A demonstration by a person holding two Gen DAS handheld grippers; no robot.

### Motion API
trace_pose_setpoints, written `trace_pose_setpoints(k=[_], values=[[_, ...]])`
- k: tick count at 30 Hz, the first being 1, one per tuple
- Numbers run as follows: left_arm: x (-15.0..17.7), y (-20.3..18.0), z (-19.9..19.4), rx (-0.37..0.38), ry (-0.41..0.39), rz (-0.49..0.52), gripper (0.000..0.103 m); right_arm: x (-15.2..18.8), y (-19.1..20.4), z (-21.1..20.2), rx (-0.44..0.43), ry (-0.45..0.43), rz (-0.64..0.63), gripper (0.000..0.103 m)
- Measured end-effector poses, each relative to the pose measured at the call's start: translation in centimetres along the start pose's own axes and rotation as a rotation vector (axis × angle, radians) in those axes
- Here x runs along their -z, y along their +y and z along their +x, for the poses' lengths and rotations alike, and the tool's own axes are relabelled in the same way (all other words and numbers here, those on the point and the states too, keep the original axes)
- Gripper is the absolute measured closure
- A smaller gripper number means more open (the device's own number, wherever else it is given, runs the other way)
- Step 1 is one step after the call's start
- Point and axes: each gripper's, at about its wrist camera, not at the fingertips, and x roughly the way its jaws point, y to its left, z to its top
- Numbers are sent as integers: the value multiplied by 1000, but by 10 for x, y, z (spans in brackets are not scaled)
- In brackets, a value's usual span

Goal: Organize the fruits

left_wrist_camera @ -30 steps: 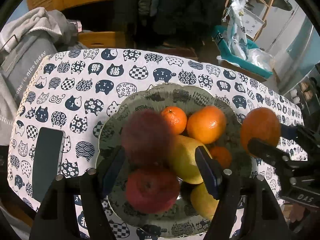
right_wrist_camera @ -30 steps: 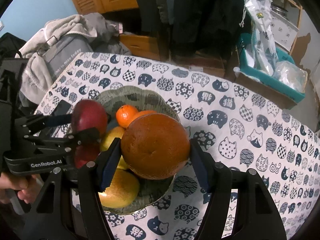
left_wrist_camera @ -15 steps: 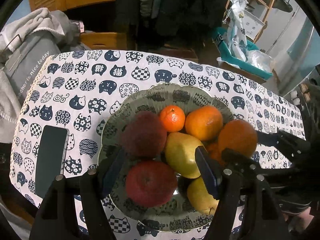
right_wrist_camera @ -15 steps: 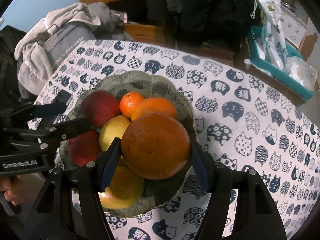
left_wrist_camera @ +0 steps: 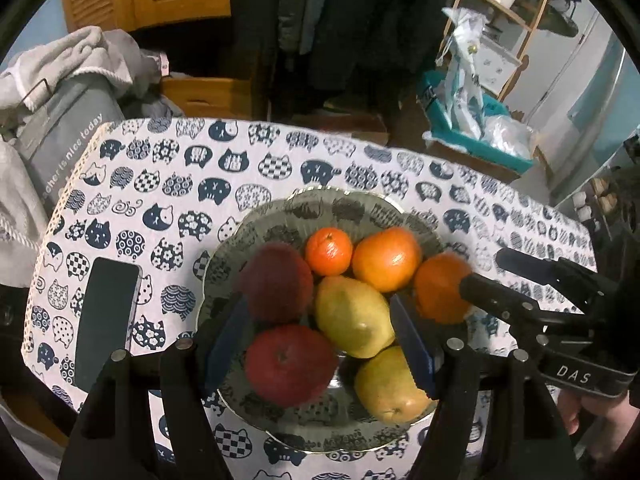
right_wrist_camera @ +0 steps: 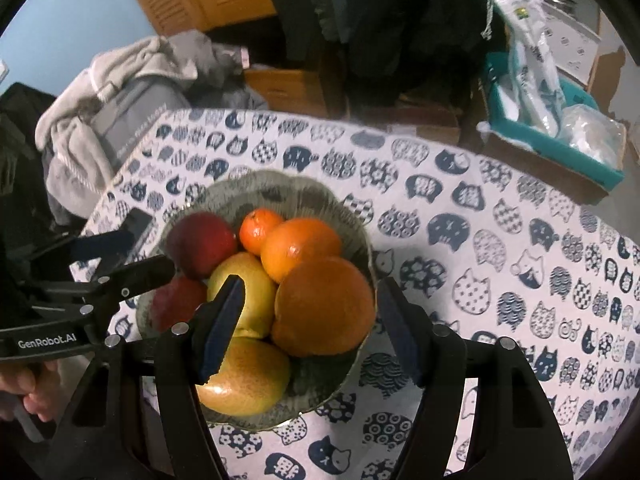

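Observation:
A patterned glass bowl [left_wrist_camera: 320, 196] on the cat-print tablecloth holds two red apples [left_wrist_camera: 276, 284], two yellow pears [left_wrist_camera: 352, 316], a mandarin [left_wrist_camera: 328, 250] and an orange [left_wrist_camera: 386, 258]. A larger orange [right_wrist_camera: 324, 304] rests at the bowl's right rim [right_wrist_camera: 280, 178]. My right gripper [right_wrist_camera: 310, 324] straddles it, and its jaws are opening, with a gap showing at each pad. My left gripper [left_wrist_camera: 320, 348] hovers open above the apples and pears, holding nothing. The left wrist view shows the right gripper [left_wrist_camera: 482, 270] beside the large orange [left_wrist_camera: 438, 292]. The left gripper [right_wrist_camera: 128, 256] appears at the left of the right wrist view.
A dark phone [left_wrist_camera: 106, 320] lies on the cloth left of the bowl. Grey clothes and a bag [left_wrist_camera: 68, 128] are piled past the table's left edge. A teal crate with plastic bags [left_wrist_camera: 476, 120] stands beyond the far right corner. Bare cloth stretches right of the bowl [right_wrist_camera: 500, 260].
The right gripper brought the large orange over and down into the bowl, and its pads have parted from it. The red apple left the left fingers and lies in the bowl; that gripper rose.

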Motion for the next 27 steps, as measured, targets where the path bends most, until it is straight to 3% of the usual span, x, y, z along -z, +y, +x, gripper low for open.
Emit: trace_pose_setpoints(k=[13, 19, 22, 27], values=[[-12, -16, -61, 41, -126, 28, 27, -18, 5, -65, 48, -152, 6, 30], [-14, -26, -84, 9, -181, 69, 22, -26, 12, -104, 88, -241, -9, 23], [-14, -33, -95, -24, -209, 97, 16, -27, 13, -116, 96, -255, -8, 23], [-13, -38, -112, -34, -249, 116, 16, -24, 14, -131, 108, -274, 1, 22]])
